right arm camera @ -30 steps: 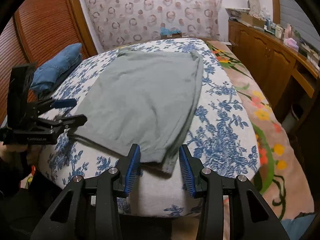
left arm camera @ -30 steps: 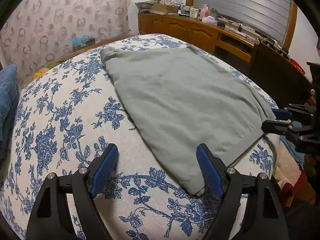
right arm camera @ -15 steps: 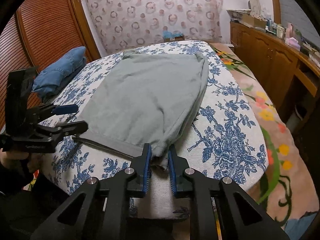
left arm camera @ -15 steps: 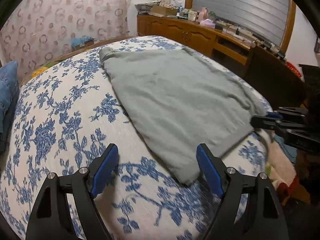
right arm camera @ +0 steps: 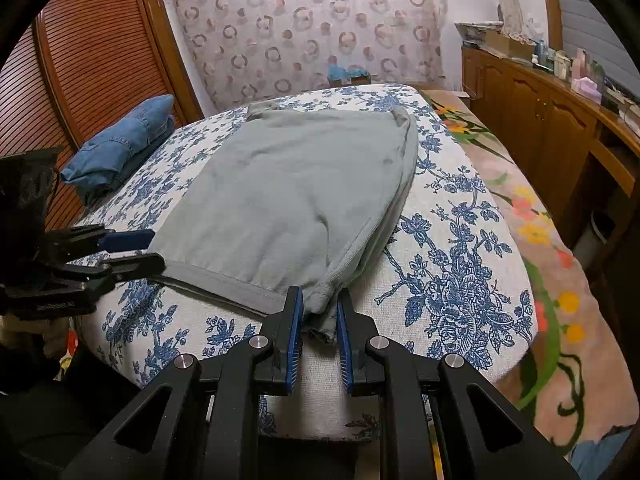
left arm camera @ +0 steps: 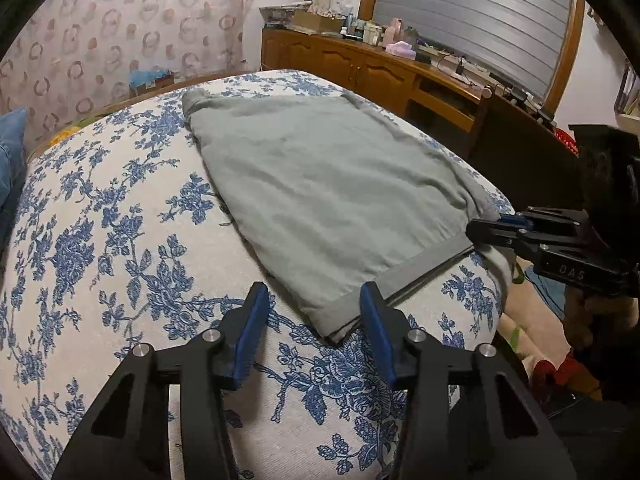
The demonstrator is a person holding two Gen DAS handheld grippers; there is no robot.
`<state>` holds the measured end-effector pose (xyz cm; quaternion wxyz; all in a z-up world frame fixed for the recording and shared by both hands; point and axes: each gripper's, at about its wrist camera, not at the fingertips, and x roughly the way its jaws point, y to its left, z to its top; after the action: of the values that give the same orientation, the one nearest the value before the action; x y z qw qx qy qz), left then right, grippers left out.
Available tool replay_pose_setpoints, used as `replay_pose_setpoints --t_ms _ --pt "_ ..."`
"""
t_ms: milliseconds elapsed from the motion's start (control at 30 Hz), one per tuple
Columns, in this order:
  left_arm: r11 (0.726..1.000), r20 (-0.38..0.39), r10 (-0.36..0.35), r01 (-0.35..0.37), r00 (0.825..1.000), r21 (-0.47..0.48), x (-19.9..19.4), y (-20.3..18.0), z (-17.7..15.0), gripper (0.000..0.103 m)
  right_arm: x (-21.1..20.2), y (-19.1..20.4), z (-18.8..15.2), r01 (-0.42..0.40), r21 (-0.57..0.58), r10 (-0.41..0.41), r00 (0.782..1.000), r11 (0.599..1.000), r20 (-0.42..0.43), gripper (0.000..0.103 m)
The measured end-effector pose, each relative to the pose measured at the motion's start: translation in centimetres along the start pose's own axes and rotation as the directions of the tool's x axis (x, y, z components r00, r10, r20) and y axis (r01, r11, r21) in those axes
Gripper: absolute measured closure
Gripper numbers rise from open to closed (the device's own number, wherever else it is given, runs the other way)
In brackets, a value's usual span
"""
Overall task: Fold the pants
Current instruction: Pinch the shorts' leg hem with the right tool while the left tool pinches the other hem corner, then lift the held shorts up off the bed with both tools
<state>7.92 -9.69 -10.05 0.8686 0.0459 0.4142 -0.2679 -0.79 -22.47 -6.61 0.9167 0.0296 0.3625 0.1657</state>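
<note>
Grey-green pants lie flat on the blue-flowered bed, waistband toward me. My left gripper is open, its blue pads on either side of the near waistband corner, just above the cloth. My right gripper is shut on the other waistband corner at the bed's edge. In the left wrist view the right gripper pinches that corner at the right. In the right wrist view the left gripper sits at the left end of the waistband. The pants stretch away toward the far edge.
Folded blue jeans lie on the bed's far left side. A wooden sideboard with clutter runs along the right wall. A flowered rug covers the floor to the right of the bed. A louvred wooden door stands at the left.
My right gripper closed on the waistband corner. My left gripper moved forward to the other waistband corner and its jaws narrowed, still open.
</note>
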Motion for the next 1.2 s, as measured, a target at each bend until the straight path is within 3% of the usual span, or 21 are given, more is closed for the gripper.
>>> replay_pose_setpoints --t_ms 267,300,567,667,733,1000,1200 --pt "1.000 0.006 -0.007 0.007 1.000 0.005 0.1 -0.6 -0.2 0.054 0.0 0.0 -0.2 -0.005 0.004 0.005 1.000 1.000 0.008 0.086" --pt "1.000 0.007 -0.010 0.010 1.000 0.009 0.1 -0.8 -0.2 0.061 0.0 0.0 -0.2 -0.005 0.004 0.005 1.000 1.000 0.009 0.086" --pt "0.998 0.022 -0.054 0.054 0.998 -0.025 0.2 -0.6 -0.2 0.077 0.1 -0.1 -0.3 -0.011 0.005 0.011 1.000 1.000 0.012 0.086" --pt "0.999 0.031 -0.035 0.035 0.999 -0.022 0.0 -0.8 0.2 0.091 0.1 -0.3 -0.3 -0.025 0.007 0.025 1.000 1.000 0.016 0.089" --pt "0.999 0.041 -0.027 0.028 0.999 -0.016 -0.4 -0.9 0.6 0.093 0.1 -0.5 -0.2 -0.047 0.023 0.047 0.999 0.999 0.025 0.090" --pt "1.000 0.145 0.003 -0.004 0.989 0.005 -3.7 -0.6 3.1 0.095 -1.7 0.4 2.7 -0.082 -0.022 0.084 0.990 0.996 0.116 0.091" --pt "0.999 0.262 0.046 -0.048 0.964 -0.001 -7.9 0.9 6.7 0.095 -4.1 2.5 7.2 -0.090 -0.113 0.113 0.969 0.990 0.220 0.091"
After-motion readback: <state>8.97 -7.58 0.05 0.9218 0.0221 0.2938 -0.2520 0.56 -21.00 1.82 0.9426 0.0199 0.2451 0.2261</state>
